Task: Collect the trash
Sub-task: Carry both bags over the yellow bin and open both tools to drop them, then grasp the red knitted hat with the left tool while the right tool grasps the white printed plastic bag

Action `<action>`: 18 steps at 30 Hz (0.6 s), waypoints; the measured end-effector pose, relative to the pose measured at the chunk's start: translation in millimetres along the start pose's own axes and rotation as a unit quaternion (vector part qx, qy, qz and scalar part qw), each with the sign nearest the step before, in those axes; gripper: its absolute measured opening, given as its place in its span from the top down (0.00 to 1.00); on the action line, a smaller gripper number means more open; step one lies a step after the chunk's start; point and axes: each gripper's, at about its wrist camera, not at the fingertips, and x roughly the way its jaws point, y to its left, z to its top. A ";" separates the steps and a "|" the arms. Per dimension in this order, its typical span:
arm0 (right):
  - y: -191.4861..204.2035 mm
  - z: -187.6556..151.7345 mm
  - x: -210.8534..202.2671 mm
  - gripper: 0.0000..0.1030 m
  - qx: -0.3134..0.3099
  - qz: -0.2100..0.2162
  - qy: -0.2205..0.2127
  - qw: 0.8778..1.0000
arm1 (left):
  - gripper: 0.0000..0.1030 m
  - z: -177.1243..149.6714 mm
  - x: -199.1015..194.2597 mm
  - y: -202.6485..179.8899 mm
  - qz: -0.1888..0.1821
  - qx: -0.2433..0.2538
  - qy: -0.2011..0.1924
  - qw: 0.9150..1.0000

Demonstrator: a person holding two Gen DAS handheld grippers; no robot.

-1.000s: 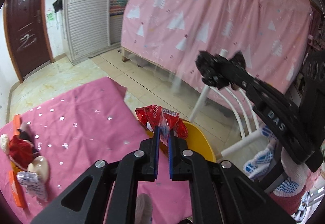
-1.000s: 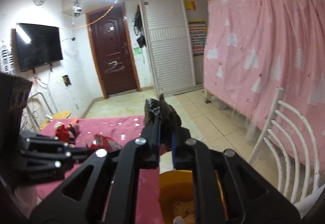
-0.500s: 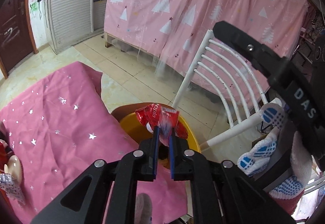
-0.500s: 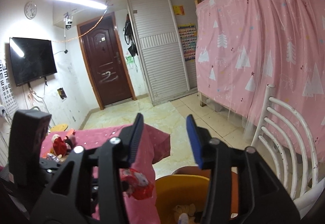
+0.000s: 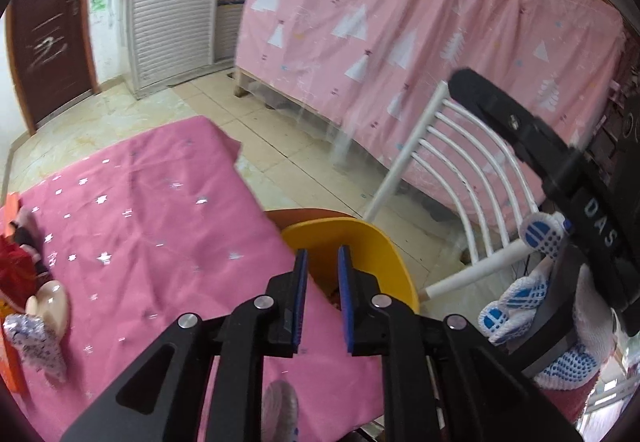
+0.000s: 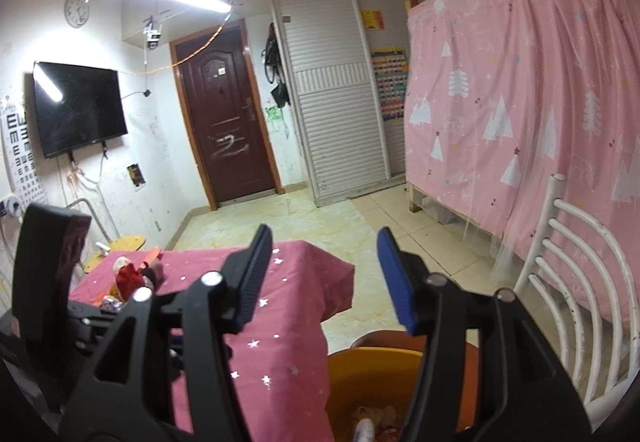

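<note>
Over the yellow bin at the edge of the pink-clothed worktop, we hold both tools with nothing in them. The left tool has its blue pads a narrow gap apart and its jaws are opening, with nothing between them; below its tips, inside the bin, a scrap of red wrapper shows. The right tool stands with its jaws wide and opening too, empty, above the bin's mouth, where pale scraps lie at the bottom.

We judge this the drop-off step, finished for both hands: the trash carried here now lies in the bin. More remains at the far end of the worktop, well apart from the bin: a red crumpled piece, a pale rounded thing, a silver-printed wrapper and an orange strip.

Next, in our view, either tool must swing back across the cloth to that cluster, jaws kept apart, come down over one piece and close on it without gathering the cloth beneath.
</note>
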 end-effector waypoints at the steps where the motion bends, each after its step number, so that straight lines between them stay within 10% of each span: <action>1: 3.8 -0.3 1.7 0.44 -0.004 0.002 0.002 1.000 | 0.92 -0.3 -3.6 5.4 0.004 -0.005 -0.004 1.000; 7: 30.1 -0.4 16.7 0.43 -0.030 0.033 0.018 0.999 | 0.89 -1.3 -26.1 32.1 0.027 -0.024 -0.026 0.999; 12: 55.2 -5.5 33.4 0.37 -0.054 0.056 0.040 0.996 | 0.53 -3.6 -47.0 58.1 0.055 -0.041 -0.045 0.997; 18: 81.8 -12.4 47.7 0.32 -0.069 0.093 0.060 0.991 | 0.46 -3.6 -67.8 97.4 0.100 -0.065 -0.059 0.991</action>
